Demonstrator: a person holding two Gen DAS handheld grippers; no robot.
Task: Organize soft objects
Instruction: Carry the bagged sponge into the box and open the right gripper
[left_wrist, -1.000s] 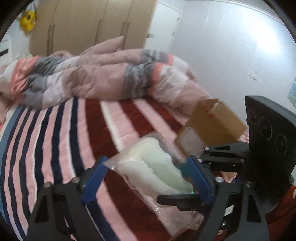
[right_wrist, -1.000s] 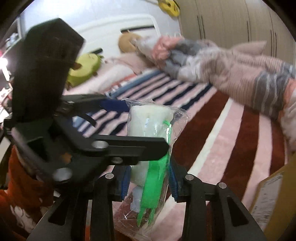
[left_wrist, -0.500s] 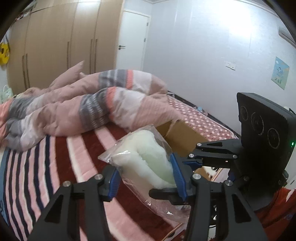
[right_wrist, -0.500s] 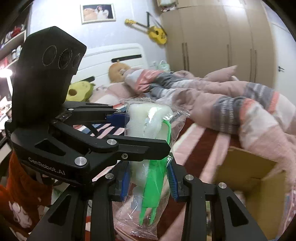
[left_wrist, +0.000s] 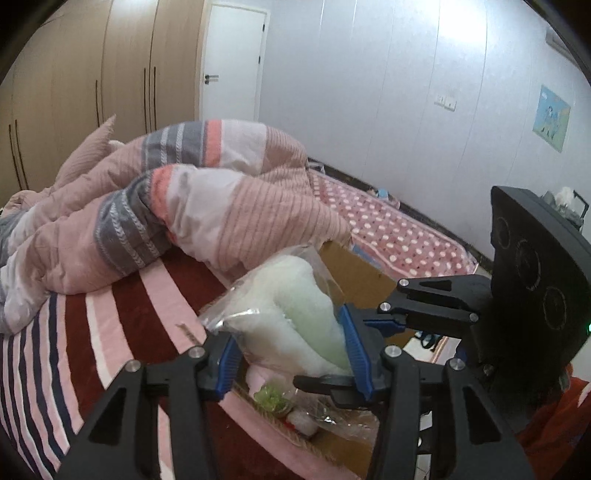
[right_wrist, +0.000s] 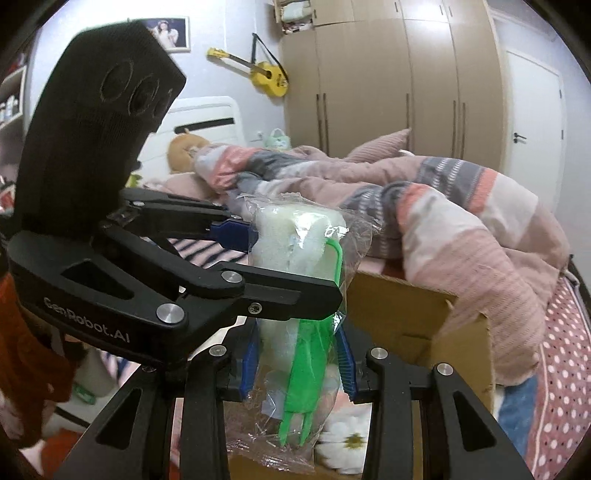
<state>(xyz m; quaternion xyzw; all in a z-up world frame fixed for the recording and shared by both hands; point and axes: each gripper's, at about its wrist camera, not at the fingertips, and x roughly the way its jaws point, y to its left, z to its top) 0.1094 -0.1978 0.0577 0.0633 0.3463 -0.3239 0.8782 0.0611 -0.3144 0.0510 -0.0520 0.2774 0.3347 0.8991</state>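
- My left tongs (left_wrist: 291, 354) and right tongs (right_wrist: 297, 363) are both clenched on the same clear bag (left_wrist: 288, 314) of white sponge with a green handle (right_wrist: 310, 354) inside.
- The bag hangs above the open cardboard box (right_wrist: 424, 332) on the striped bed (left_wrist: 110, 332), next to the bunched quilt (left_wrist: 203, 206).
- To do this well, I judge I should lower the bag squarely past the box rim, then let go with one pair before the other, so the slippery plastic does not snag.
- The box already holds other soft things (left_wrist: 273, 398).
- A second ago the bag was over the bedspread with the box behind it; now it is over the opening.
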